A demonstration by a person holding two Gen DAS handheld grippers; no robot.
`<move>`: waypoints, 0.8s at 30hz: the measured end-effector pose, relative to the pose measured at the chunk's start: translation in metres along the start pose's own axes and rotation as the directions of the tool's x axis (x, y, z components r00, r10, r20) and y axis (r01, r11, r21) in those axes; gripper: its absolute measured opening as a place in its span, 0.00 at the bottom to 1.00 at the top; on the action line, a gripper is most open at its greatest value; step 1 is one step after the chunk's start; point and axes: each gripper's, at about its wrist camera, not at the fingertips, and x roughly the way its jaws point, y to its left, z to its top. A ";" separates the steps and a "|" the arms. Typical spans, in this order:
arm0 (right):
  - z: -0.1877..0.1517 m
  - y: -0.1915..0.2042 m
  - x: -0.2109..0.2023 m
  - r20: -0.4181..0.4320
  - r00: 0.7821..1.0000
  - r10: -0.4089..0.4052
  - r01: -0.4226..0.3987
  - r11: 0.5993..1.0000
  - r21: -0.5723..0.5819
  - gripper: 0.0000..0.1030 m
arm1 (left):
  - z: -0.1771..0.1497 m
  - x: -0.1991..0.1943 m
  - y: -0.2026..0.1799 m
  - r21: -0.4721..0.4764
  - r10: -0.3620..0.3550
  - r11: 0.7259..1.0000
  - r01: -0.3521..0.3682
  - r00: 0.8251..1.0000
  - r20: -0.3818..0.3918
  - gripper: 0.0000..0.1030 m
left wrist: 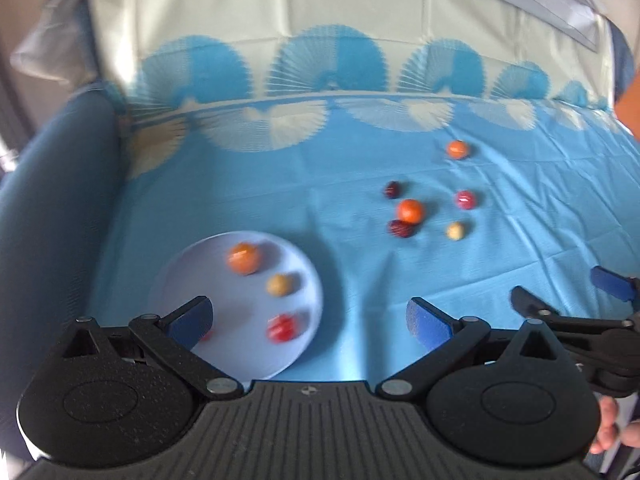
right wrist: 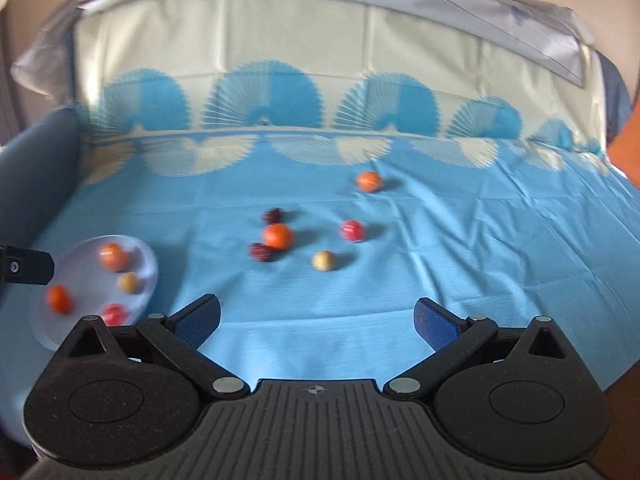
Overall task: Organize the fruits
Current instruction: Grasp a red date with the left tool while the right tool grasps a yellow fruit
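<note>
A pale plate [left wrist: 208, 256] [right wrist: 150, 264] lies on the blue cloth and holds several small fruits: an orange one [left wrist: 243, 258], a tan one [left wrist: 279, 285] and a red one [left wrist: 282, 328]. Loose fruits lie on the cloth to its right: an orange one [right wrist: 277, 236], two dark red ones [right wrist: 261, 252] [right wrist: 273, 215], a pink one [right wrist: 351, 230], a tan one [right wrist: 323, 260] and a far orange one [right wrist: 368, 181]. My left gripper [left wrist: 308, 320] is open and empty over the plate's near edge. My right gripper [right wrist: 316, 320] is open and empty, short of the loose fruits.
The blue cloth [right wrist: 480, 260] with a fan pattern covers the surface and rises up a back wall [right wrist: 320, 40]. A dark blue padded edge [left wrist: 52, 184] borders the left side. An orange object [right wrist: 628, 148] stands at the far right.
</note>
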 end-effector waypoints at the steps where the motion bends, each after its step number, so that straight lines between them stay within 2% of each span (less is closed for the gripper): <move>1: -0.001 -0.007 0.016 -0.007 1.000 -0.025 0.025 1.000 0.005 0.99 | 0.007 0.020 -0.009 0.007 -0.025 1.000 0.025 1.000 -0.005 1.00; 3: -0.003 -0.020 0.046 -0.010 0.998 -0.055 0.055 0.998 0.009 0.99 | 0.020 0.060 -0.026 0.024 -0.056 0.998 0.056 0.998 -0.001 1.00; 6: -0.007 -0.032 0.092 -0.024 0.997 -0.070 0.070 0.998 0.003 0.99 | 0.039 0.115 -0.047 0.086 -0.039 0.996 0.038 0.999 0.008 1.00; 8: -0.009 -0.036 0.123 -0.043 0.997 -0.069 0.069 0.998 0.005 0.99 | 0.048 0.149 -0.053 0.111 -0.043 0.993 0.045 0.999 -0.012 1.00; 11: -0.007 -0.037 0.161 -0.049 0.999 -0.007 0.008 0.999 0.031 0.99 | 0.057 0.194 -0.059 0.141 -0.077 0.986 0.084 0.995 -0.059 1.00; 14: -0.002 -0.030 0.186 -0.035 0.999 0.038 -0.038 0.999 0.003 0.99 | 0.060 0.225 -0.065 0.196 -0.101 0.974 0.115 0.992 -0.080 1.00; 16: 0.000 -0.024 0.201 -0.036 0.998 0.048 -0.050 0.998 -0.050 0.99 | 0.061 0.244 -0.069 0.212 -0.140 0.963 0.167 0.981 -0.134 1.00; 18: -0.002 -0.022 0.210 -0.039 0.998 0.051 -0.054 0.994 -0.090 0.99 | 0.060 0.257 -0.067 0.183 -0.155 0.966 0.184 0.974 -0.163 1.00; 20: 0.000 -0.026 0.208 -0.028 0.997 0.071 -0.073 0.994 -0.079 0.97 | 0.059 0.255 -0.064 0.165 -0.163 0.968 0.188 0.975 -0.153 1.00; 21: -0.001 -0.028 0.208 -0.024 0.996 0.086 -0.088 0.994 -0.069 0.95 | 0.058 0.254 -0.064 0.165 -0.166 0.968 0.189 0.976 -0.142 0.97; 22: -0.001 -0.028 0.208 -0.023 0.996 0.088 -0.090 0.994 -0.070 0.94 | 0.056 0.251 -0.064 0.167 -0.173 0.967 0.193 0.977 -0.127 0.88; 23: -0.001 -0.027 0.207 -0.017 0.995 0.095 -0.096 0.992 -0.079 0.82 | 0.055 0.245 -0.064 0.178 -0.177 0.965 0.192 0.979 -0.100 0.79; 24: -0.001 -0.026 0.204 -0.003 0.994 0.113 -0.113 0.989 -0.091 0.71 | 0.055 0.239 -0.066 0.200 -0.193 0.958 0.206 0.978 -0.080 0.54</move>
